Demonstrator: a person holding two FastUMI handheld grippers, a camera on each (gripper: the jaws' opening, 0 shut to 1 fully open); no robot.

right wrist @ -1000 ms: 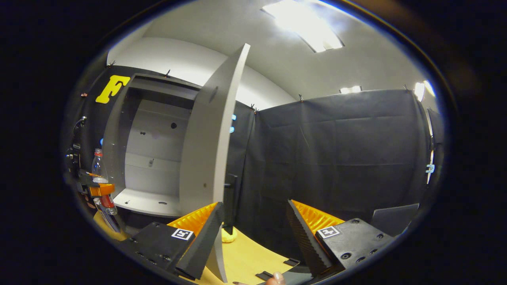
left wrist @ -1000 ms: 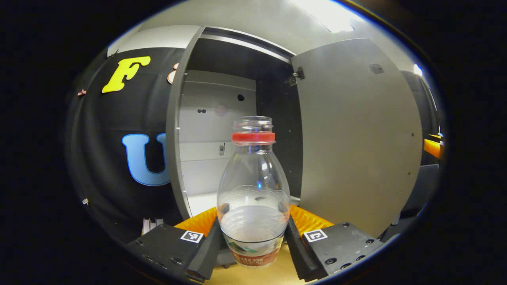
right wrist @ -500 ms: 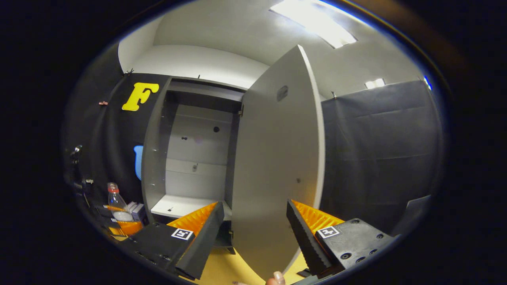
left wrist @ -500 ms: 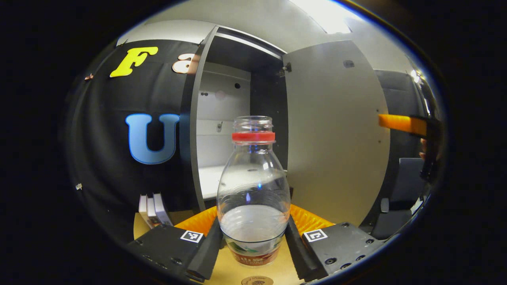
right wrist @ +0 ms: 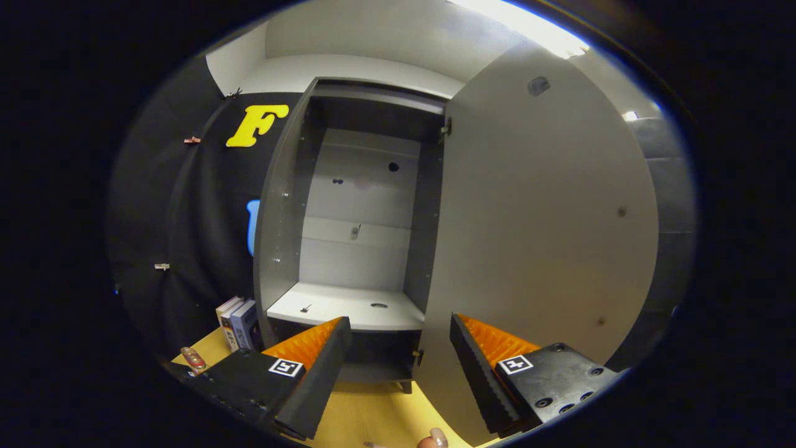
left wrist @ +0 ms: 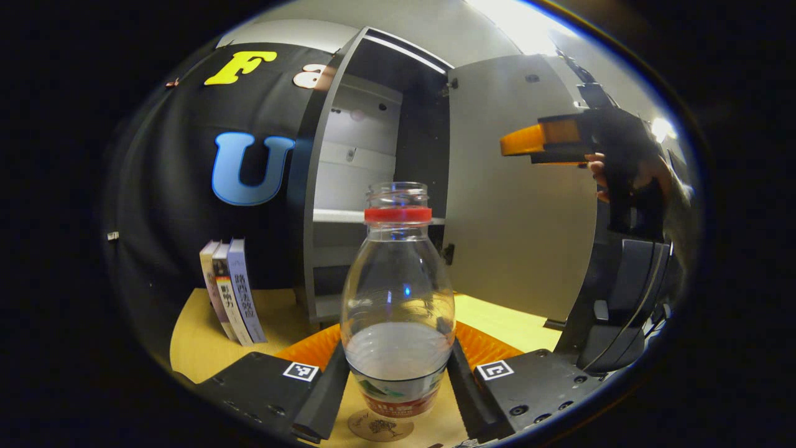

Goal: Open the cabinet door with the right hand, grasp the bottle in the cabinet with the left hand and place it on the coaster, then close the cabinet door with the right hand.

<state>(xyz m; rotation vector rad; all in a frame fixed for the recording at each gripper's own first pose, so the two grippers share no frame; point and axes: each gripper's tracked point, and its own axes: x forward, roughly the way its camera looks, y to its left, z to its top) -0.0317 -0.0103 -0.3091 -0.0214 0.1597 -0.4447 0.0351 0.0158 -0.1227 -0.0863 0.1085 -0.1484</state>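
Bottle axis: the bottle [left wrist: 398,298] stands upright, long axis vertical, mouth pointing up.
Bottle look: clear plastic, no cap on the neck, a red ring just under the open mouth, a rounded shoulder, a printed label band low on the body with a red lower strip; the lower half looks cloudy, and whether that is liquid cannot be told.
Bottle place: between the fingers of the left gripper [left wrist: 398,379], over the yellow table [left wrist: 193,339], its base right above the round coaster [left wrist: 376,428]; whether it touches the coaster cannot be told.
Left gripper: both fingers press the lower body of the bottle from either side, grasping it.
Right gripper: in the right gripper view the right gripper [right wrist: 398,367] has its fingers spread apart with nothing between them; in the left gripper view it shows high on the right, held by a hand [left wrist: 628,180].
Cabinet door: the door [right wrist: 535,249] stands swung open to the right of the cabinet [right wrist: 354,236], whose shelf is bare.
Books: three books [left wrist: 231,292] stand upright on the table, left of the cabinet.
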